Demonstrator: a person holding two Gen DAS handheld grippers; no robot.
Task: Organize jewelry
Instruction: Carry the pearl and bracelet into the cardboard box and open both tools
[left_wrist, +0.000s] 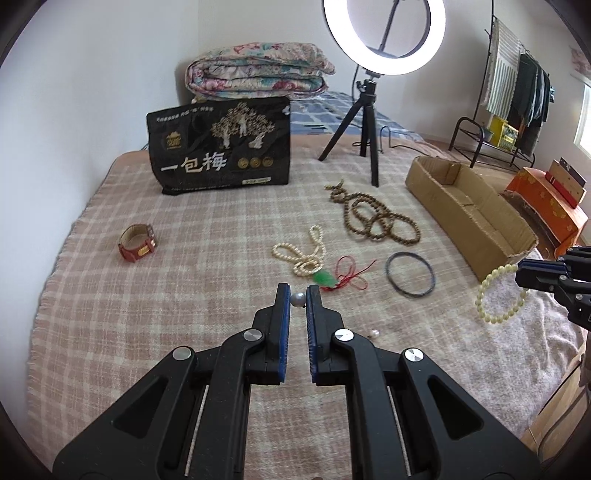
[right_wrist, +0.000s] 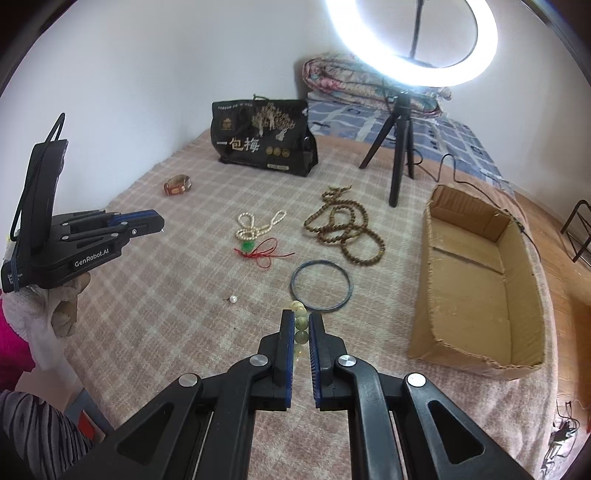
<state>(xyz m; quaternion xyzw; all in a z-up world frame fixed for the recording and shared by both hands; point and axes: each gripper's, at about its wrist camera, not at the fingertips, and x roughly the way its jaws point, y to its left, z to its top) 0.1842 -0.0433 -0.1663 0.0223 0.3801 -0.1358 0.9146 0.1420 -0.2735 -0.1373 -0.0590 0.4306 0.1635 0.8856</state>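
My left gripper (left_wrist: 297, 295) is shut on a pearl earring (left_wrist: 297, 299), held above the checked blanket; it shows at the left of the right wrist view (right_wrist: 162, 223). My right gripper (right_wrist: 301, 325) is shut on a pale bead bracelet (right_wrist: 300, 325), which hangs from it in the left wrist view (left_wrist: 498, 295). A second pearl earring (right_wrist: 232, 299) lies on the blanket. A pearl necklace (left_wrist: 303, 253), a jade pendant on red cord (left_wrist: 327, 277), a brown bead strand (left_wrist: 373, 218), a dark bangle (left_wrist: 410, 273) and a red watch (left_wrist: 137, 243) lie ahead.
An open cardboard box (right_wrist: 476, 280) stands at the right, with an orange box (left_wrist: 546, 206) beyond it. A black printed bag (left_wrist: 221, 144), a ring light tripod (left_wrist: 364, 122) and a folded quilt (left_wrist: 258, 70) stand at the back. A wall runs along the left.
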